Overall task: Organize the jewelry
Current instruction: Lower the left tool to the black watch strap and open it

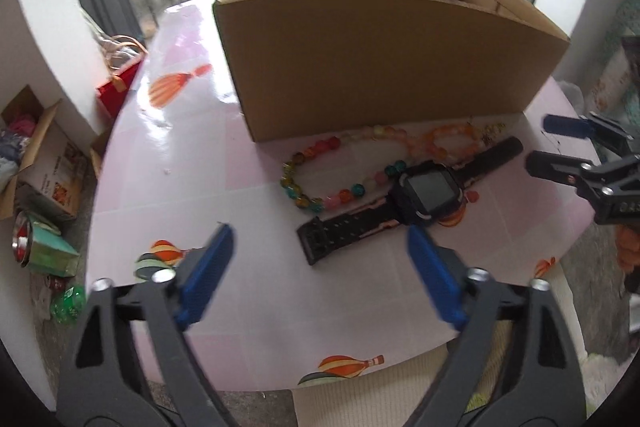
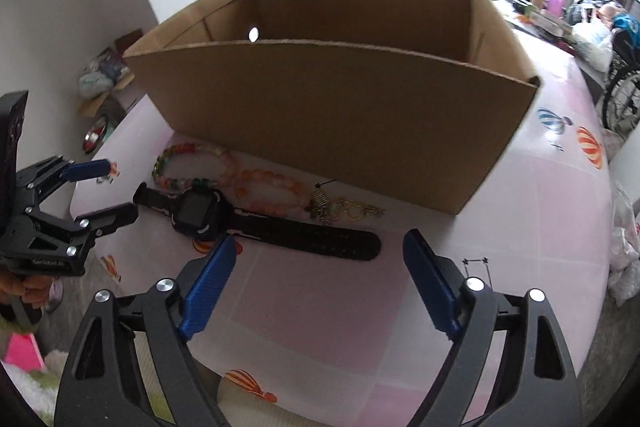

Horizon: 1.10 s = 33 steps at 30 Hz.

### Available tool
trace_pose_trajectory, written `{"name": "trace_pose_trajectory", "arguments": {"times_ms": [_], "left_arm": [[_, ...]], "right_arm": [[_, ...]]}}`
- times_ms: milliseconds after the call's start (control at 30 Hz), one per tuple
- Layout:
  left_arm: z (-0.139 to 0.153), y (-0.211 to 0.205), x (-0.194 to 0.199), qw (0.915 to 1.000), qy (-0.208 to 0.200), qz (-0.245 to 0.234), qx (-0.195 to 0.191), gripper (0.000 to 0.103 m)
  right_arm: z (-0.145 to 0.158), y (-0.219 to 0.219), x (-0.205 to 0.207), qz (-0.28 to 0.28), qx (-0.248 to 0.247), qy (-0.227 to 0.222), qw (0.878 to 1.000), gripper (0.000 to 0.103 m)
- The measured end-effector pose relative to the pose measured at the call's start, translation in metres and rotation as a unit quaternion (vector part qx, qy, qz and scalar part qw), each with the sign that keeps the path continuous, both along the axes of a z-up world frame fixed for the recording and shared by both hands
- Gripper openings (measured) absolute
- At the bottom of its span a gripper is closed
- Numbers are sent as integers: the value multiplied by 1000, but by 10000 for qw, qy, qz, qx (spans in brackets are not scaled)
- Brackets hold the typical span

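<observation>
A black smartwatch (image 1: 420,193) (image 2: 200,211) lies flat on the pink table (image 1: 192,155), strap stretched out. Behind it, at the foot of the cardboard box (image 1: 380,67) (image 2: 340,115), lie a multi-coloured bead string (image 1: 304,183) (image 2: 188,163), an orange bead bracelet (image 1: 452,143) (image 2: 272,187) and small gold trinkets (image 2: 348,209). My left gripper (image 1: 320,233) (image 2: 120,187) hovers open just in front of the watch's strap end. My right gripper (image 2: 320,238) (image 1: 539,143) is open over the watch's other strap. Neither holds anything.
A tiny wire earring with stars (image 2: 476,263) lies on the table near my right gripper's right finger. The tall box is open-topped and blocks the back of the table. Boxes, tins and bags (image 1: 44,179) clutter the floor left of the table edge.
</observation>
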<state>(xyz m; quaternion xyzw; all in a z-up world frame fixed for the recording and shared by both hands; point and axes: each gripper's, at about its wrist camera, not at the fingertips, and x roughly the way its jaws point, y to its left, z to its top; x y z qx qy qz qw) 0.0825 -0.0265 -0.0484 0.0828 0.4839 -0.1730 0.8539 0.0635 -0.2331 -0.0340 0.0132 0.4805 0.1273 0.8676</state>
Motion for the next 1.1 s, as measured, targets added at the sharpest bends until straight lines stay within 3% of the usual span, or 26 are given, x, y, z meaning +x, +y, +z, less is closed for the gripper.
{"name": "trace_pose_trajectory", "arguments": {"times_ms": [233, 500, 667, 833, 933, 1033, 1100], "left_arm": [[-17, 7, 12, 9979, 535, -19, -355, 54], [-18, 17, 18, 9940, 723, 129, -814, 38], [-20, 20, 20, 9911, 790, 282, -1033, 34], [-21, 26, 20, 9889, 792, 527, -1137, 19], [-20, 27, 18, 9874, 843, 570, -1209, 18], [-22, 22, 18, 9878, 870, 650, -1114, 19], [-22, 22, 18, 9878, 873, 712, -1079, 29]], "right_arm": [[-13, 7, 8, 404, -188, 204, 9988, 65], [-20, 4, 9, 361, -271, 263, 9986, 47], [-22, -1, 11, 252, -243, 248, 9991, 35], [-24, -4, 10, 171, -100, 256, 9995, 17], [-25, -7, 9, 145, 238, 365, 9989, 17], [-24, -8, 8, 42, 249, 388, 9989, 17], [-21, -12, 8, -110, 264, 390, 9988, 18]]}}
